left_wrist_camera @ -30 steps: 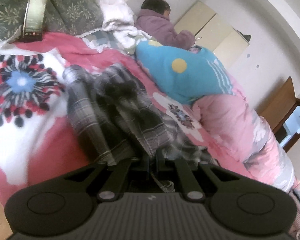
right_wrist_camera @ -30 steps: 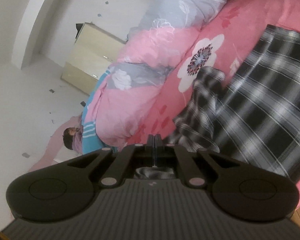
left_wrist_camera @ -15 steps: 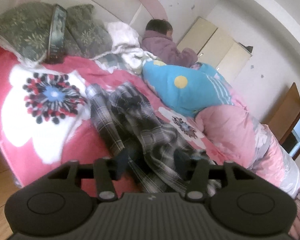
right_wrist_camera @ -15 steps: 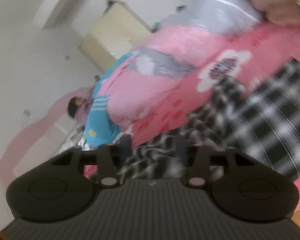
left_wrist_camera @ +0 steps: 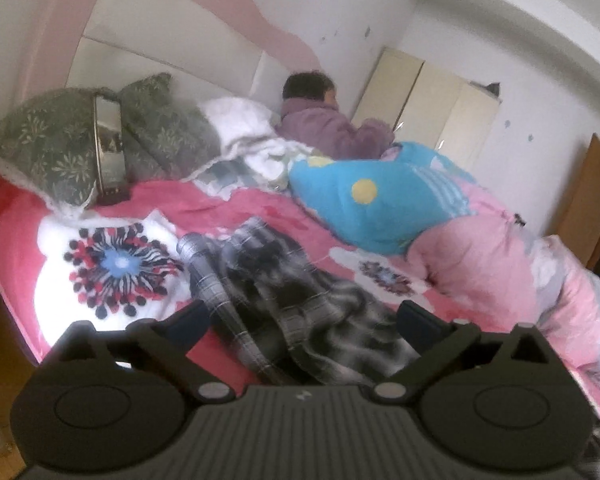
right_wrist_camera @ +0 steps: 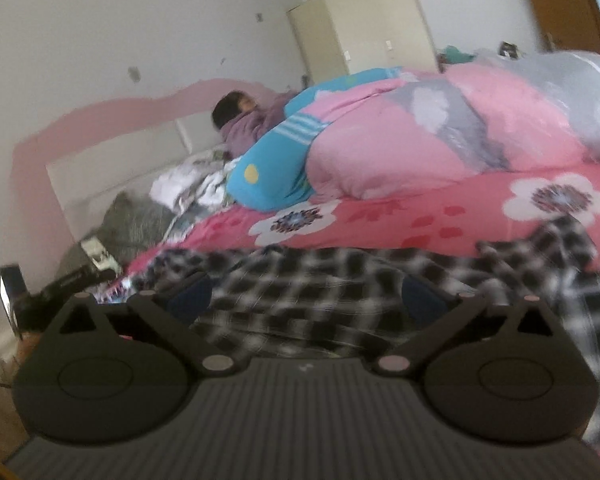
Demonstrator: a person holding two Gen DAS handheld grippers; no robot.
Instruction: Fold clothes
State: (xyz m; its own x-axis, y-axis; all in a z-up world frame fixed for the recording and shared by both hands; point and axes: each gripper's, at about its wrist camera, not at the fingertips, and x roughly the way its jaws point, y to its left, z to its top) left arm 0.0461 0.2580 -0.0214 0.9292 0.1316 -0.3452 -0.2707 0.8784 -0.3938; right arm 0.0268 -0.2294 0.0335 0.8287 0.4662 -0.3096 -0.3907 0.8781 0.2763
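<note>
Pink floral bed (left_wrist_camera: 260, 208): both grippers, left (left_wrist_camera: 300, 322) and right (right_wrist_camera: 306, 296), had just opened wide, releasing the plaid garment (left_wrist_camera: 300, 312), which lay crumpled below.

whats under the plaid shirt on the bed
The plaid shirt lies crumpled on the pink floral blanket, which shows all around it. Whether anything else sits beneath its folds is hidden.

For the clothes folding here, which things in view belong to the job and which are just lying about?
Part of the job:
- plaid garment, lying rumpled on the pink bedspread
- left gripper, open
- right gripper, open

Lying about:
- green pillows
- phone propped against them
- blue and pink quilt
- person lying at the headboard
</note>
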